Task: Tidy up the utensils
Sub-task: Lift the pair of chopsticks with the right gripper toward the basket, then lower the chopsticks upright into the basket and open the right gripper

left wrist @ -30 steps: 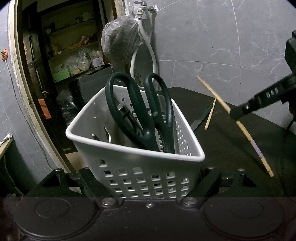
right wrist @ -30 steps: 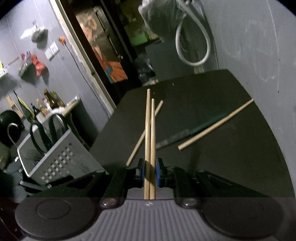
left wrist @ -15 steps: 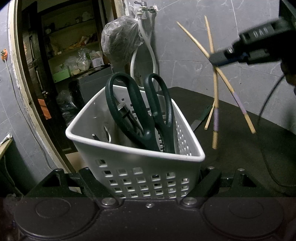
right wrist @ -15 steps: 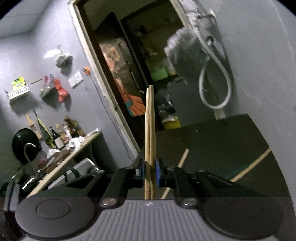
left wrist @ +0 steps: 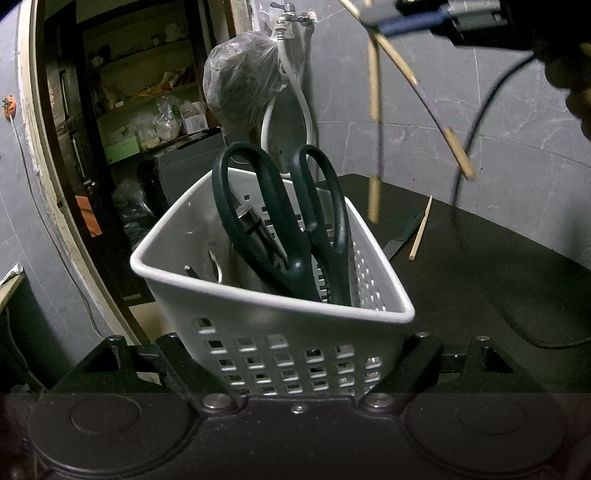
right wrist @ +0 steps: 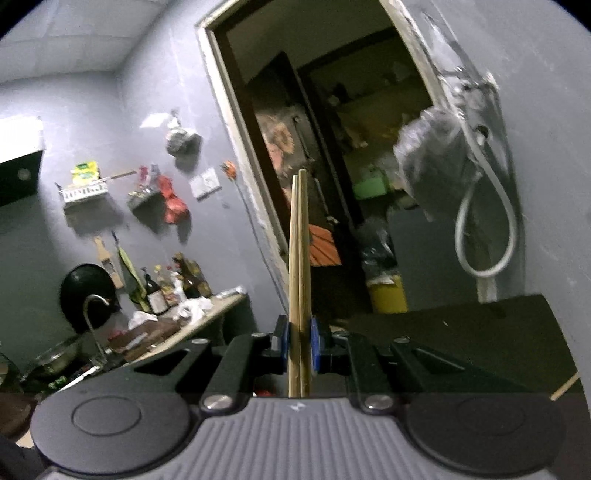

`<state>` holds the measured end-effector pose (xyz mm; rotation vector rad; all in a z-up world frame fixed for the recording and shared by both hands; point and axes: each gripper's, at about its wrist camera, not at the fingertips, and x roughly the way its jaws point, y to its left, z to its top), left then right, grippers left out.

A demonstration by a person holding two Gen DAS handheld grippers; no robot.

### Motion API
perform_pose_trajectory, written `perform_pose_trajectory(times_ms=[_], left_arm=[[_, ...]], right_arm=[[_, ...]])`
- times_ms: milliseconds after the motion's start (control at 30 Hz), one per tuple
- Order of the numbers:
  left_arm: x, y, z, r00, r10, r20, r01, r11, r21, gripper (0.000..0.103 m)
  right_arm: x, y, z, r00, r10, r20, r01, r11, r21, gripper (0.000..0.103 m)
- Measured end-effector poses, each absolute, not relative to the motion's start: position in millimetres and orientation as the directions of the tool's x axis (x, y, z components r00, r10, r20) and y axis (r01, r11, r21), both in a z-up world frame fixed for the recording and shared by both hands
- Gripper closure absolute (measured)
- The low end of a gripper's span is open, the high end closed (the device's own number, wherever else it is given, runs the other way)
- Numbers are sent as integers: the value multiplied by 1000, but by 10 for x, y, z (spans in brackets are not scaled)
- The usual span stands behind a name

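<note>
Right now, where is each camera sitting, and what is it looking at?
Left wrist view: sits on the left hand-held gripper, looking along its fingers at the white basket between them, scissors inside; its jaws are opening. The right hand-held gripper shows at the top.
Right wrist view: sits on the right hand-held gripper, looking out level at a doorway, its fingers pinching two chopsticks.
Shared: the chopsticks, the black table, the wall hose and the hanging bag.
</note>
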<state>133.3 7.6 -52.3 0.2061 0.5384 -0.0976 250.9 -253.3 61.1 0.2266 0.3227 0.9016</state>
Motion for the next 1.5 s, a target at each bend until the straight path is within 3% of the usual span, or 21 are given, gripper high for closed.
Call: perform_pose_trajectory(times_ms=[367,800,1167,1500], left_arm=[[1343,83,-526,855,-38,-518,146,975,168,16],[1342,86,-527,855,-39,-518,146,975,168,16],[1349,86,-533,855,-40,-518,147,975,167,16],[1352,84,-536,855,-41,-517,147,975,165,16]], right_arm=[[2489,-2236,824,494,866,-73,-802,486,347,90],[2541,-2064,626,484,871,-78,-786,473,398,90],[2572,-2013,790,504,863,-33,-806,484,341,90],[2606,-1917,652,519,852,-66,-791,508,340,89]])
